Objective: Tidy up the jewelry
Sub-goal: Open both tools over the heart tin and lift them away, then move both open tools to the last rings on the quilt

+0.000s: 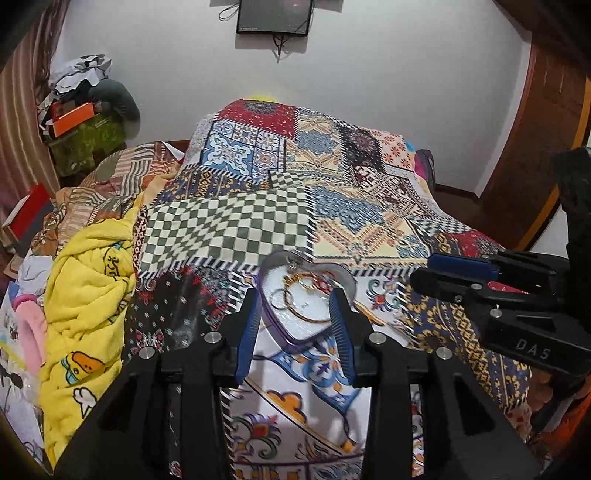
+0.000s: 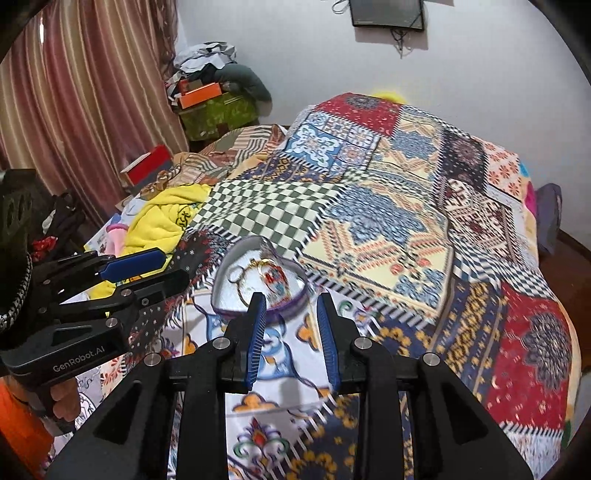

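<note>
Tin point(image 1: 306, 295), heart-shaped, lies on the quilt point(image 1: 236, 229) holding jewelry point(image 1: 295, 291). Only the right view shows a painted pendant point(image 2: 275, 280). Left gripper point(image 1: 295, 321) and right gripper point(image 2: 291, 317), both wide, 1 either side of the tin.

The near rim of the purple heart-shaped tin tray point(image 1: 295, 341) is hidden behind the left gripper's point(image 1: 295, 321) blue-padded fingers, and the tangled gold chains and rings point(image 1: 299, 295) inside it are too small to tell apart. In the right wrist view the patchwork quilt point(image 2: 517, 350) blurs toward 4 o'clock. The black wall-mounted screen point(image 1: 274, 16) at 12 o'clock is cut off by the top edge in both views.
</note>
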Tool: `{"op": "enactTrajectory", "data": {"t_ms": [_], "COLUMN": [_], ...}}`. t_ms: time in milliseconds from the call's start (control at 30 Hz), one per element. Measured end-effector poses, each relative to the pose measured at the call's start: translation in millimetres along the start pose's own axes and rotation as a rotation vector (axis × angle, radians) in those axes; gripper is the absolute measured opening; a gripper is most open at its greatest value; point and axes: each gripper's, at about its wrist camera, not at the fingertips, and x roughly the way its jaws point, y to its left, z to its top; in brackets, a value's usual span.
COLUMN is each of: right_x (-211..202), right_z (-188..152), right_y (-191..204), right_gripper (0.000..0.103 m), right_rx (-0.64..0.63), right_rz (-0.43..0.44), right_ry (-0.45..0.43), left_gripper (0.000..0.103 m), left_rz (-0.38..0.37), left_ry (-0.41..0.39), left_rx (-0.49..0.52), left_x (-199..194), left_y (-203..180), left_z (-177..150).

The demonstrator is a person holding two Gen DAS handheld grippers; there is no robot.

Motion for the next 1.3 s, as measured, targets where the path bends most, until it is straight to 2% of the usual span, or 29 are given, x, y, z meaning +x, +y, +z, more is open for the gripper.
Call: {"op": "enactTrajectory", "data": {"t_ms": [367,667,900,1200,1267,1300], "right_x": [0.8,27.7,46.6,63.1,63.6,65.3], "right_z": [-28.0,-62.0,-59.2,-55.3,-55.5,-54.4], "right_y": [-31.5,-66.5,-65.4,-67.2,-64.7,-64.2], "right_gripper": [0.026,0.026,0.026,0.025,0.018,0.009], "right_rx": [0.051,0.11,0.09,0.029,0.012,0.007], "right_rz": [-0.038,-0.031,-0.01,-0.06,-0.078,-0.085], "right_ry": [0.047,0.176,0.204,0.201,0.189,0.185], "left_gripper": [0.038,0.038,0.038,0.038,0.038,0.038], "left_rz": [-0.042,-0.067,-0.083,-0.105,-0.107,-0.108], "left_ry": [0.075,0.184,0.224,0.222,0.218,0.218], "left_rx": [0.026,0.048,0.079,0.1,0.105,0.106], "left_x": [16.8,57.7,83.4,100.0,101.3,101.5], "left_y": [-37.6,-53.2,-65.0,-74.7,-75.7,-75.6], "left_z": [-19.6,-44.1,-51.7,-45.2,-45.6,-45.5]}}
